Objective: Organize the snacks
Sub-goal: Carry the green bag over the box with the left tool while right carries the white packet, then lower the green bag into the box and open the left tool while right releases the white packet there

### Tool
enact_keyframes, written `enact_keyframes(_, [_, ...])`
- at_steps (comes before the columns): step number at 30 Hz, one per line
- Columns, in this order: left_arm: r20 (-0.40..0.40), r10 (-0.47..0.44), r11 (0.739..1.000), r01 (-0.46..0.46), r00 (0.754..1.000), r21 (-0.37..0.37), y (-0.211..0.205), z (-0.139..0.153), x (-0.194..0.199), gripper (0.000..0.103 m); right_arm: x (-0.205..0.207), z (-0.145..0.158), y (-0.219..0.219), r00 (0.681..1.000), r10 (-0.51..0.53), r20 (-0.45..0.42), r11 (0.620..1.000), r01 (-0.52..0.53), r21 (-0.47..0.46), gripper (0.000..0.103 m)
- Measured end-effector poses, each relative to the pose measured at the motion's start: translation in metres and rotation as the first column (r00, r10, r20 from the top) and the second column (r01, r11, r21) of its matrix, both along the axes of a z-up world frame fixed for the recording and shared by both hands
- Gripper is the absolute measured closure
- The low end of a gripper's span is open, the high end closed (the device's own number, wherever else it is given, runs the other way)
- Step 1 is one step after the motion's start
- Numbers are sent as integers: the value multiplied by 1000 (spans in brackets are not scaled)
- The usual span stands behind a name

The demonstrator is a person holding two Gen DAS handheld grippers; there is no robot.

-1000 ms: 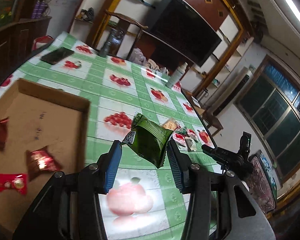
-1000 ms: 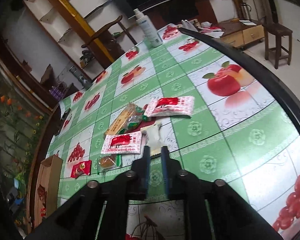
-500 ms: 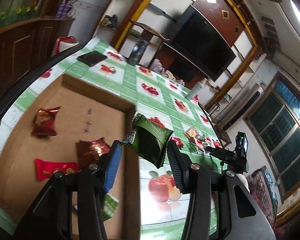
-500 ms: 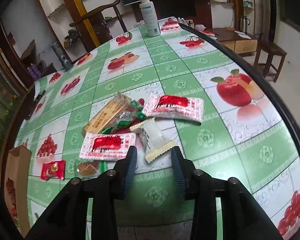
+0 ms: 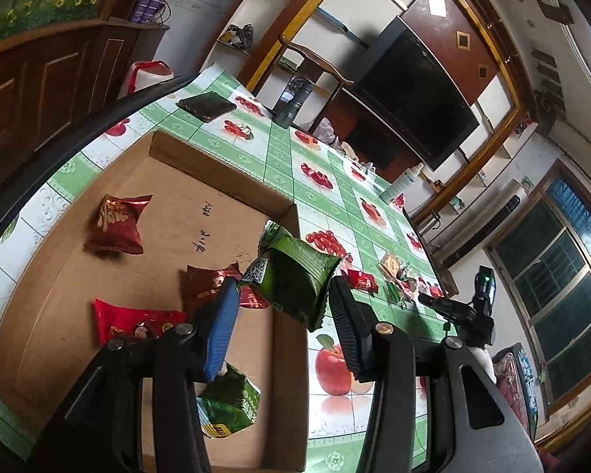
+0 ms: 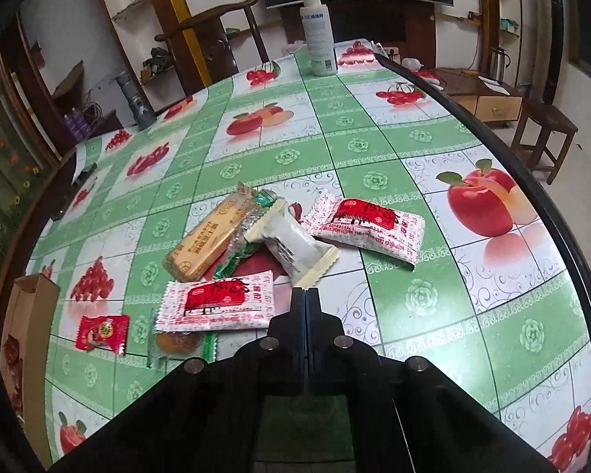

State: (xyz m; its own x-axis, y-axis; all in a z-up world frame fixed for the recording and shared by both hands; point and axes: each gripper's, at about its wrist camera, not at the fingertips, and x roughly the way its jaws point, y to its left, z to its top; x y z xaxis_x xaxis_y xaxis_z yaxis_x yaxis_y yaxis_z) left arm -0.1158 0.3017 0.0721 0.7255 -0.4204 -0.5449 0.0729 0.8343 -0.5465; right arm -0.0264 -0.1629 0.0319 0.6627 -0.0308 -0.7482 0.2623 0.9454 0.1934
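Green snack packet (image 5: pixel 295 276) is held in the left claw (image 5: pixel 283 307) above the cardboard box (image 5: pixel 224 181), release pending; right claw (image 6: pixel 305 295) is closed empty beside the white packet (image 6: pixel 295 242).

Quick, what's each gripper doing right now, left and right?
Left gripper: holding the green snack packet over the cardboard box.
Right gripper: jaws have just closed, on the white packet's crimped edge.

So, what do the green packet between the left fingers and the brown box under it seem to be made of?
The green packet looks like thin plastic film with a slight sheen: it shows crinkles, a serrated sealed edge and a printed QR code. The brown box looks like plain matte cardboard: a dull brown face, folded-up walls and handwriting on its floor. Whether the film is foil-lined I cannot tell.
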Motion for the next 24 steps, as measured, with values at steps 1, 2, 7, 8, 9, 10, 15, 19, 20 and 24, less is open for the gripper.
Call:
enact_keyframes(1, [-1, 1, 1000, -1, 1000, -3, 1, -1, 0, 58, -3, 3, 1, 1000, 4, 9, 1000, -4, 5, 102])
enact_keyframes(2, [-2, 1, 1000, -1, 1000, -7, 2, -1, 0, 58, -6, 6, 3, 1000, 9, 18, 1000, -9, 9, 102])
enact_keyframes(7, [-5, -1, 1000, 1, 1000, -10, 3, -3, -1, 58, -7, 23, 6, 998, 46, 45, 999, -46, 0, 83])
enact_keyframes(8, [-8, -2, 1000, 1, 1000, -9, 3, -3, -2, 58, -4, 25, 8, 997, 56, 44, 998, -55, -30, 75])
enact_keyframes(9, [-10, -2, 1000, 1, 1000, -8, 3, -3, -1, 58, 1, 27, 11, 997, 67, 43, 995, -64, -71, 60])
enact_keyframes(10, [-13, -1, 1000, 1, 1000, -6, 4, -4, -1, 58, 6, 28, 15, 996, 85, 40, 990, -80, -115, 53])
enact_keyframes(15, [-33, 12, 1000, -12, 999, 13, 4, -4, -1, 58, 39, 12, 20, 989, 145, -32, 956, -148, -253, 55])
enact_keyframes(19, [-44, 30, 999, -29, 999, 27, 6, -4, 2, 58, 56, -2, 14, 983, 173, -65, 953, -183, -240, 82])
enact_keyframes(20, [-49, 36, 999, -34, 998, 27, 6, -5, 3, 58, 57, -4, 13, 981, 180, -70, 957, -191, -219, 82])
enact_keyframes(24, [-67, 34, 999, -32, 997, 25, 2, -9, 10, 58, 51, -3, 12, 984, 168, -59, 967, -176, -184, 84])
